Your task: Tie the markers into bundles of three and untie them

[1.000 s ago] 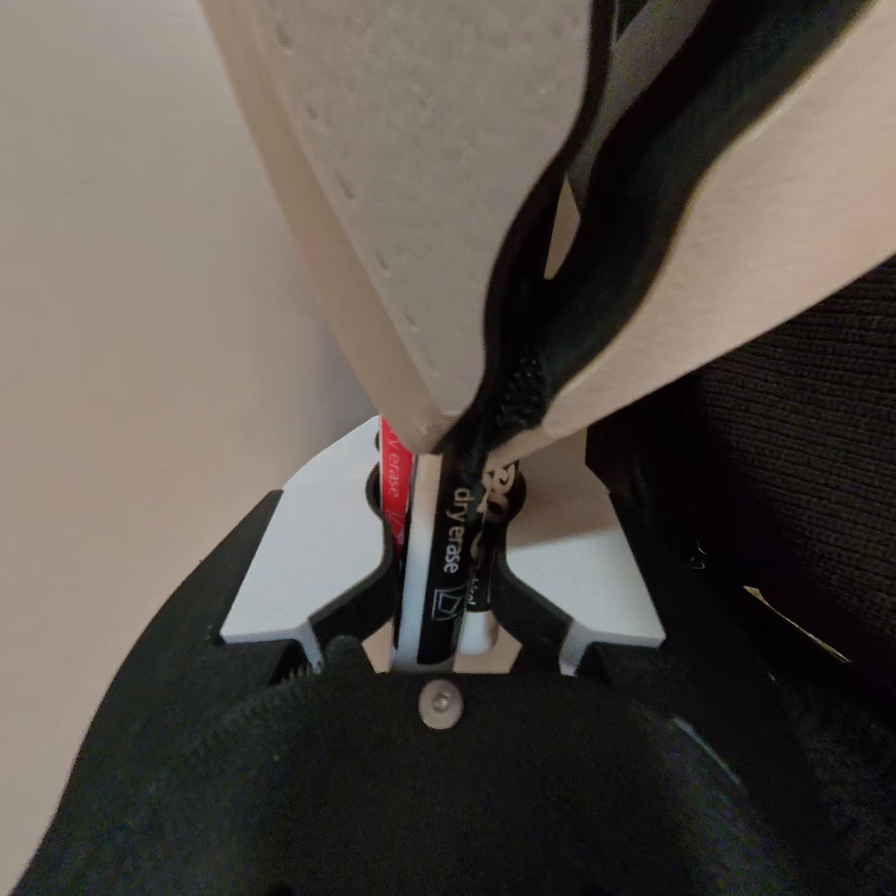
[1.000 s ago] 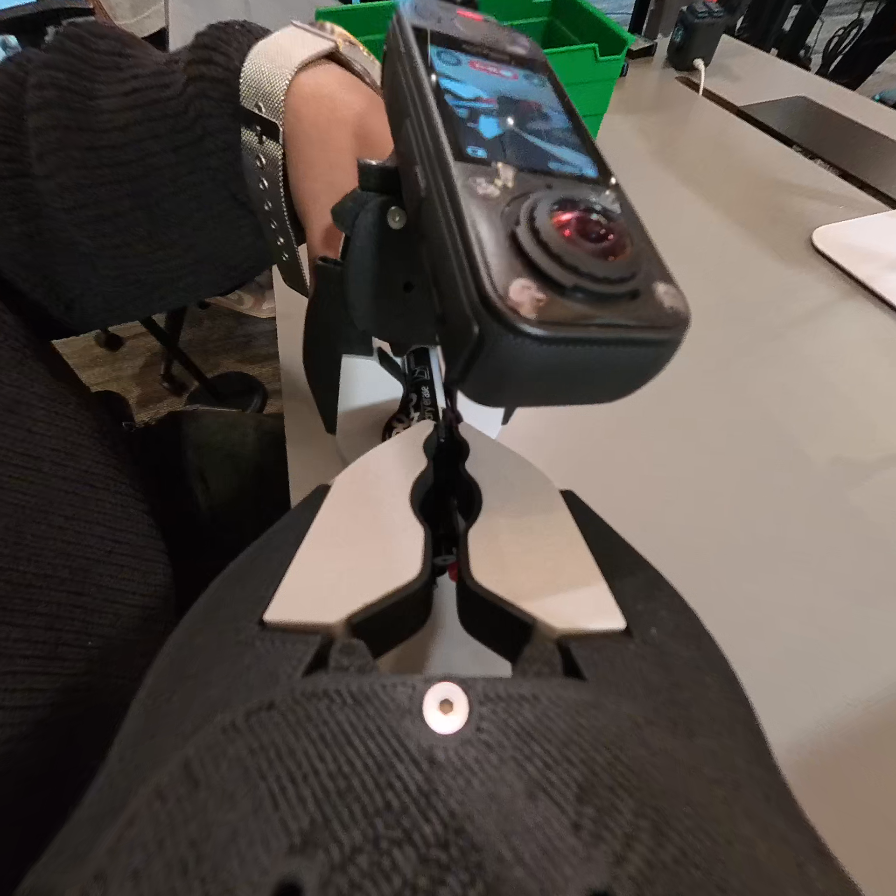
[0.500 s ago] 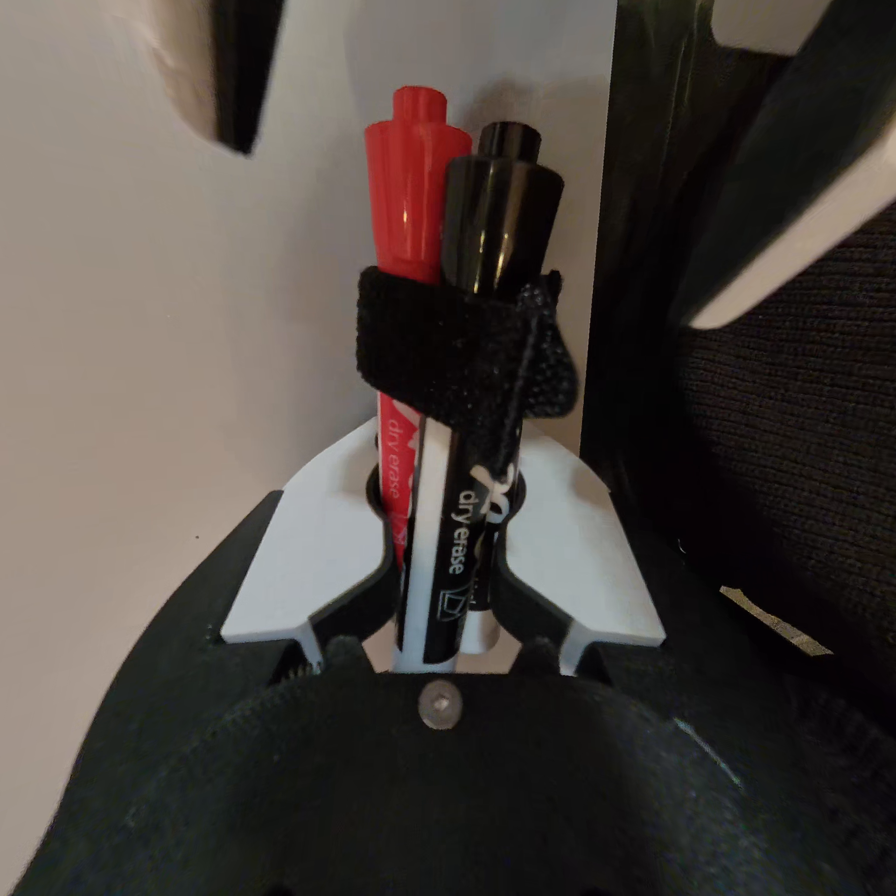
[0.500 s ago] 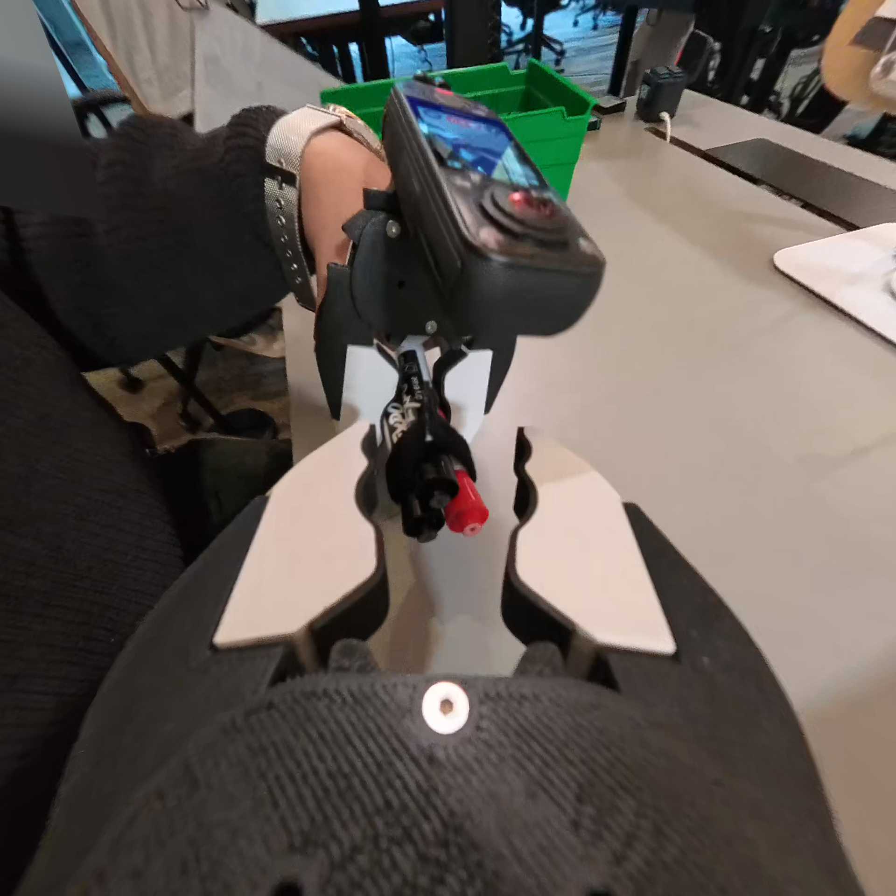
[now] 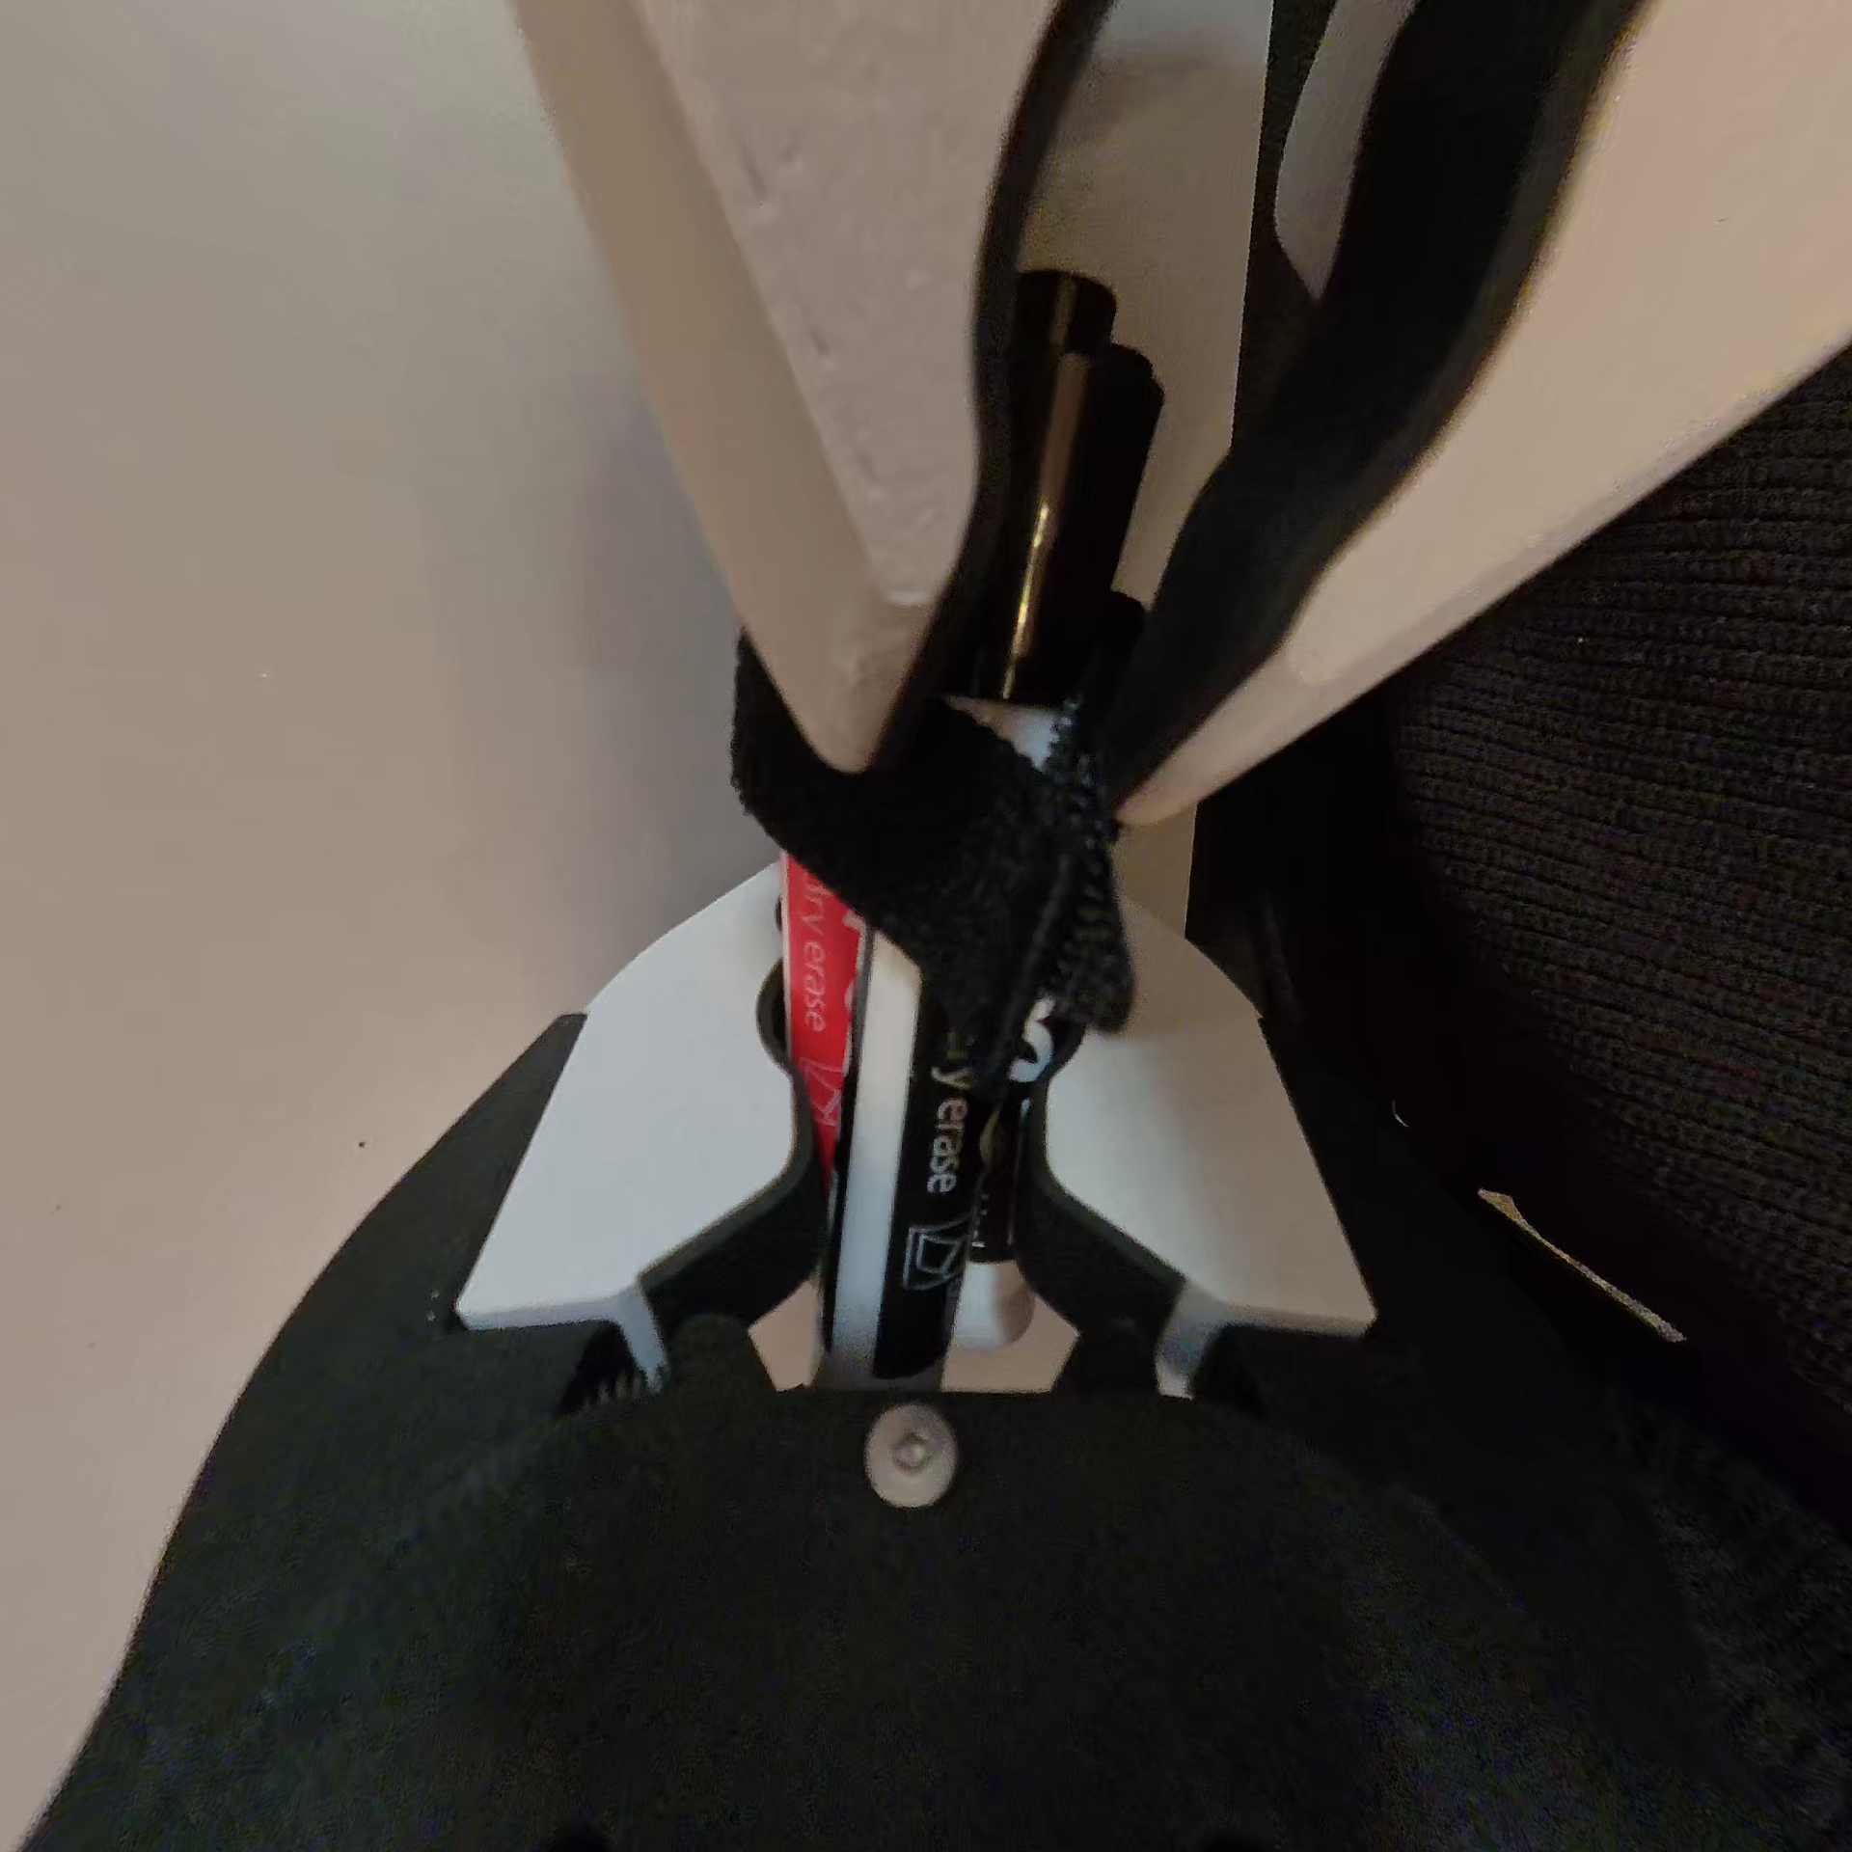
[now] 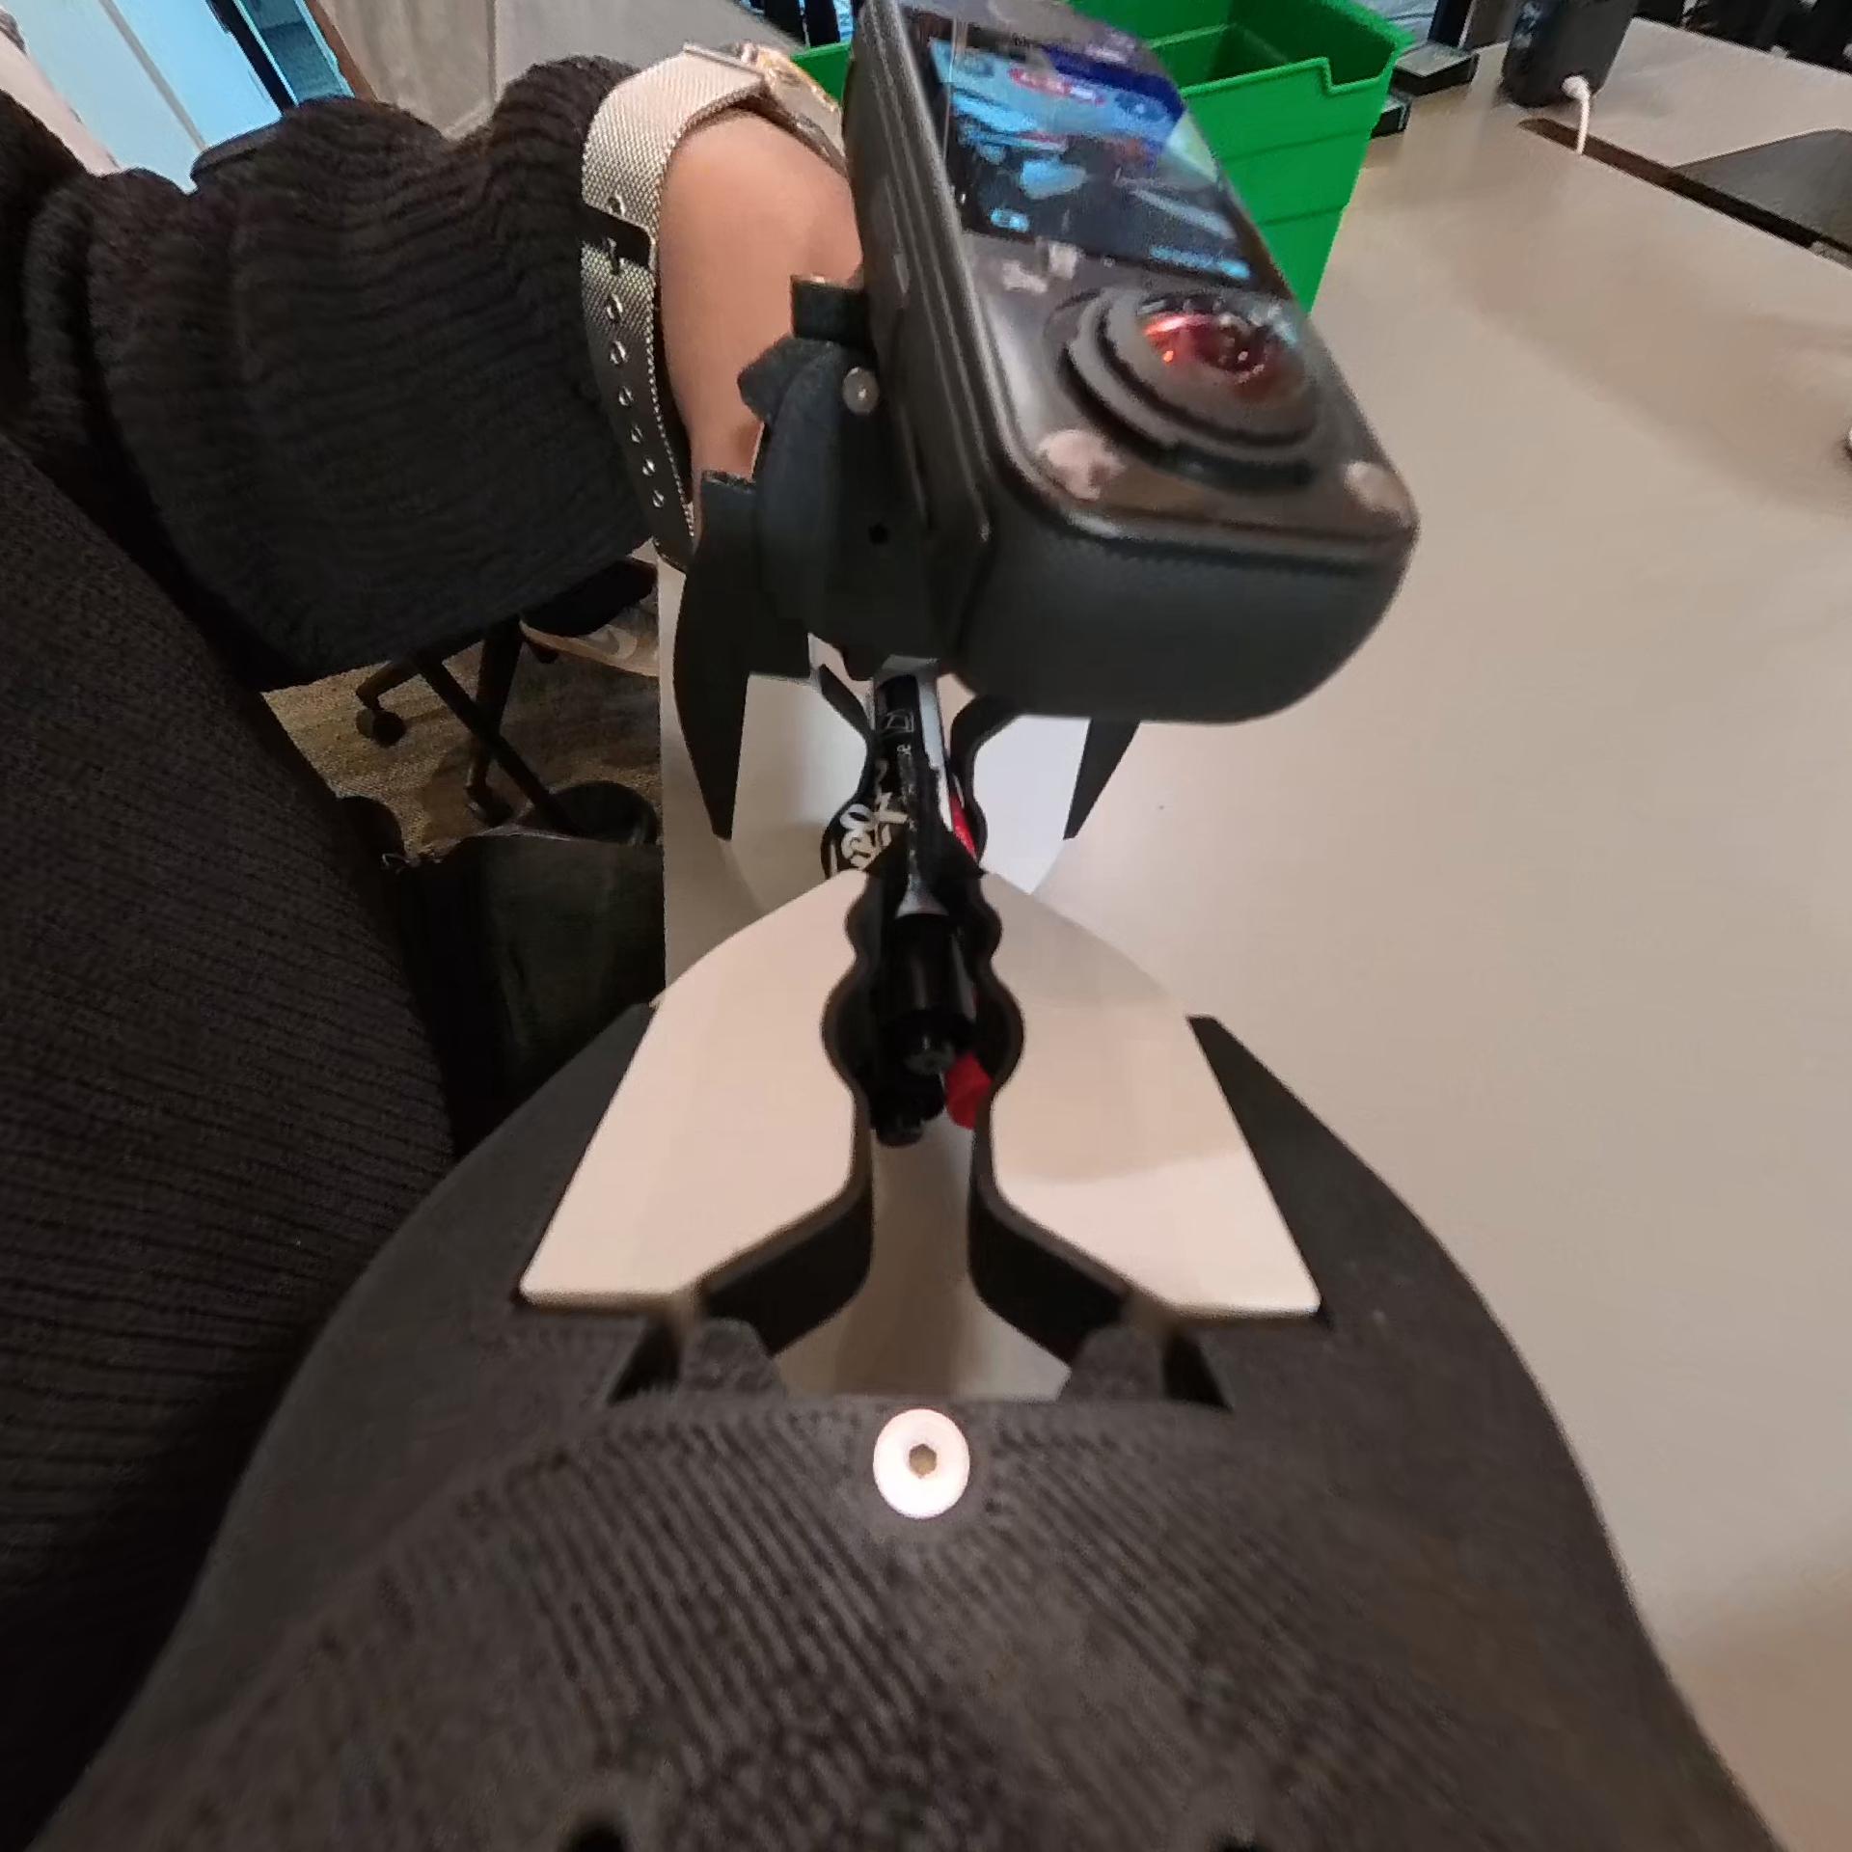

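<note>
You work over a pale table (image 6: 1503, 902) with a green bin (image 6: 1293, 130) at its far end, your dark-sleeved arm (image 6: 301, 331) reaching in from the left, and the bundle of markers (image 5: 932, 1152) is held in the air between your two tools, just above the table edge. The left gripper (image 5: 917, 1132) is clamped on the marker barrels, red one on the left and black ones beside it, so the bundle points straight out along its fingers. The right gripper (image 6: 917, 1002) meets it head-on and its jaws stand closed, or very nearly so, around the capped ends (image 6: 927, 1052), with its fingertips (image 5: 842, 702) pressed against the black hook-and-loop strap (image 5: 932, 852) that rings the bundle. The strap looks wrapped, with its loose tail (image 5: 1077, 942) flapping on the right side, so you seem to be at the end of tying or the start of untying; which one cannot be told from here. Either way, the next move likely calls for a firm left hold while the right tool works that tail: press it flat to fasten, or pinch and peel it back to free the markers.
</note>
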`<state>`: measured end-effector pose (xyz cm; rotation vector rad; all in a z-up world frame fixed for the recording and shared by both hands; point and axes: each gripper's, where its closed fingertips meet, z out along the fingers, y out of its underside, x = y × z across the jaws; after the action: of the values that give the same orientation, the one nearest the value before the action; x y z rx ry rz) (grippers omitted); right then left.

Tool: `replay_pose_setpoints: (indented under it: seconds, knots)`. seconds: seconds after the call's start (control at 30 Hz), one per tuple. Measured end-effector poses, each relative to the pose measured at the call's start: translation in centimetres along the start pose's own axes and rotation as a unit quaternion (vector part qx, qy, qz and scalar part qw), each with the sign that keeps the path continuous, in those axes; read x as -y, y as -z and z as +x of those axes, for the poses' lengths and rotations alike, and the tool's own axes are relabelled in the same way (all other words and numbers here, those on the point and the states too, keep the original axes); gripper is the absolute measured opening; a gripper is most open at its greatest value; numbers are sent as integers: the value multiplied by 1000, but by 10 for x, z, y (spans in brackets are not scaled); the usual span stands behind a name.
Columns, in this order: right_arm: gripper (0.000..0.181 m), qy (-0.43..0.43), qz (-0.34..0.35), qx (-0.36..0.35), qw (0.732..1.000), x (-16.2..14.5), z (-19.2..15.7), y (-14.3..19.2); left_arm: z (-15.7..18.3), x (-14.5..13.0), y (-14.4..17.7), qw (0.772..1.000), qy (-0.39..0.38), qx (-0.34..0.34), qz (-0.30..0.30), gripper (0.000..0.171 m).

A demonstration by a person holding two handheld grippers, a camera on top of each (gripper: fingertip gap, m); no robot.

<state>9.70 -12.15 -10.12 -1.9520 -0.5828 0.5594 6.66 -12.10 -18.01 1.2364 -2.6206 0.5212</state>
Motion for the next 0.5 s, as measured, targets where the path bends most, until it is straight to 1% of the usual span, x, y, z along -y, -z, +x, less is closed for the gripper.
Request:
replay_pose_setpoints:
  seconds: [0.1, 0.17, 0.23, 0.33, 0.5]
  knots:
    - [25, -11, -8, 2, 1000, -1, -2, -5, 4, 4, -2, 1000, -7, -4, 1, 44]
    - [29, -7, -25, 4, 1000, -6, -4, -11, 6, 6, -3, 1000, -12, -5, -3, 44]
    - [26, 8, -35, 1, 999, -8, -6, -13, 6, 6, -4, 1000, -12, -4, -5, 43]
    - [21, 11, -26, 3, 1000, -6, -6, -10, 7, 6, -2, 1000, -9, -8, 1, 44]
    - [20, -32, 22, 27, 999, 1, -6, -8, 9, 8, -1, 1000, -9, -10, 4, 43]
